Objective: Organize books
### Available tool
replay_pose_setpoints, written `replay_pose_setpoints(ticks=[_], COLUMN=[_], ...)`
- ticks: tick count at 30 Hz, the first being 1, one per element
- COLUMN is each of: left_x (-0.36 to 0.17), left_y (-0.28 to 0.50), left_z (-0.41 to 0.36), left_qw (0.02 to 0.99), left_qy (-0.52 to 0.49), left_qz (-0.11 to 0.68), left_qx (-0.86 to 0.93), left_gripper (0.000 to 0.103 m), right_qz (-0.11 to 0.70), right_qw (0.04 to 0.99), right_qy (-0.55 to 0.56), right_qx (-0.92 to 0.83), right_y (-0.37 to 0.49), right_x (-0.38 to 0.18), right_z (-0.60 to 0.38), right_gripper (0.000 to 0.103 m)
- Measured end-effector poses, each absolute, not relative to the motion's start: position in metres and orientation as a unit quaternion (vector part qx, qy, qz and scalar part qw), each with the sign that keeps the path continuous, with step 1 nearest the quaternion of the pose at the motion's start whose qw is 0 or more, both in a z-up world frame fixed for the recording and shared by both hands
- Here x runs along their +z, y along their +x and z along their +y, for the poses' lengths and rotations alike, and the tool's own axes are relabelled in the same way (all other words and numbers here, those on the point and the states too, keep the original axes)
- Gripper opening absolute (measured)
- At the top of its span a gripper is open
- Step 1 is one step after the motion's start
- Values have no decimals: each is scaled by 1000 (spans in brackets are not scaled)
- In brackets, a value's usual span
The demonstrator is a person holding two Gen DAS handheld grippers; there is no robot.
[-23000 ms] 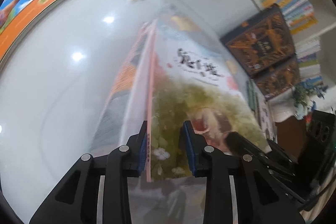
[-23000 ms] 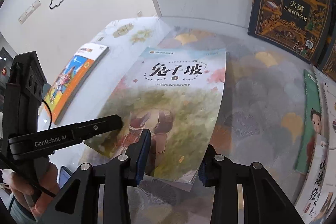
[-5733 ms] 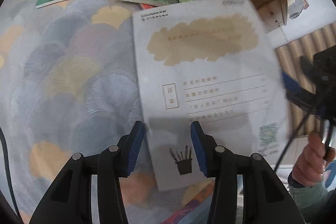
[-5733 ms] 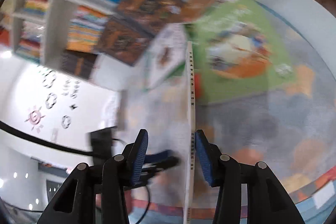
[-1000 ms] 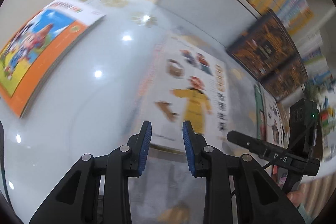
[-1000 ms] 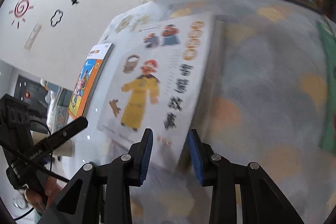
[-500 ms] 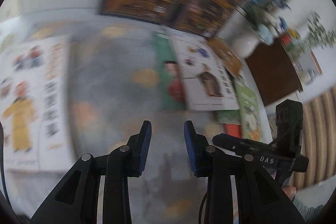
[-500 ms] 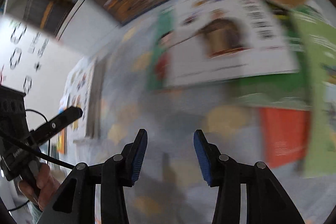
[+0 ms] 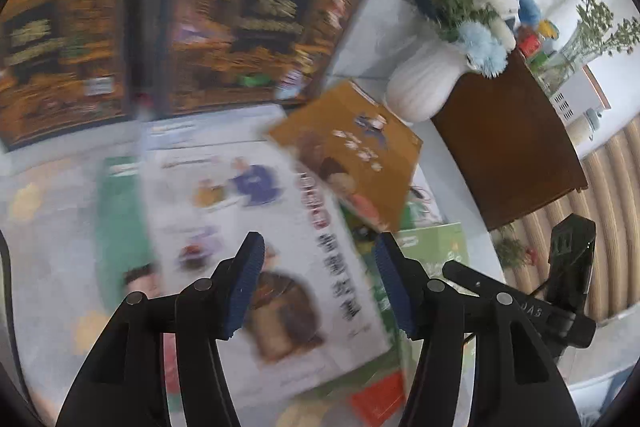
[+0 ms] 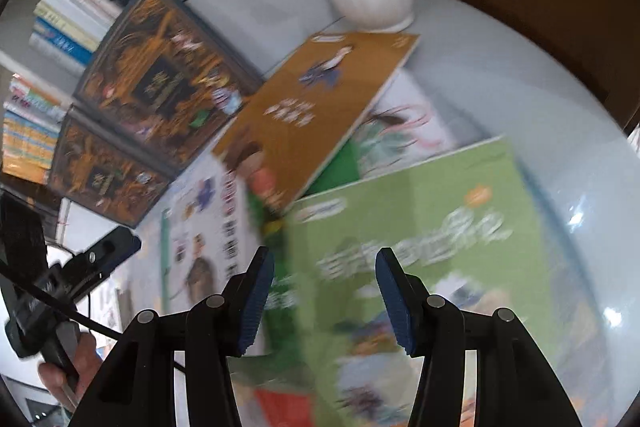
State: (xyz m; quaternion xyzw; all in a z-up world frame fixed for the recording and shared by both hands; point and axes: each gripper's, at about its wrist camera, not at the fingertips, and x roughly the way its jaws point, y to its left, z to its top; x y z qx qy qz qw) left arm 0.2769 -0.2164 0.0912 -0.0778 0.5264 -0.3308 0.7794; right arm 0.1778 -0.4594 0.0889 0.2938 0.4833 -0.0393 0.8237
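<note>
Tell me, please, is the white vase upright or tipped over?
Upright: the white vase stands on its base beside the brown-cover book, flowers rising from its mouth.

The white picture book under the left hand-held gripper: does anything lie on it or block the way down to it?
Yes. A mustard-brown book overlaps the far corner of the white picture book. The left hand-held gripper, jaws opening and empty, hovers over the book's uncovered near part.

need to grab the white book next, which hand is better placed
Left. The left hand-held gripper hovers right over the white book, jaws opening with nothing between them; the right hand-held gripper is over the green book.
</note>
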Motion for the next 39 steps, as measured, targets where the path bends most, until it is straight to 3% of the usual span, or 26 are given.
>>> replay_pose_setpoints(ticks=[9, 16, 32, 36, 39], left_x=[41, 40, 33, 19, 15], left_y=[220, 168, 36, 15, 6], left_z=[-307, -319, -158, -133, -135], left_qw=[703, 709, 702, 698, 702], left_qy=[-43, -4, -71, -89, -93], left_qz=[590, 585, 627, 636, 625], left_qx=[-395, -394, -330, -317, -328], left_gripper=[55, 56, 56, 56, 56], right_qz=[529, 538, 580, 585, 574], right_qw=[802, 804, 788, 787, 801], right_qy=[257, 242, 206, 196, 166], right_qx=[-101, -74, 11, -14, -16], right_y=[119, 96, -16, -36, -46], right_x=[60, 57, 50, 41, 40], right_z=[-520, -505, -400, -397, -382], right_gripper=[51, 54, 53, 43, 43])
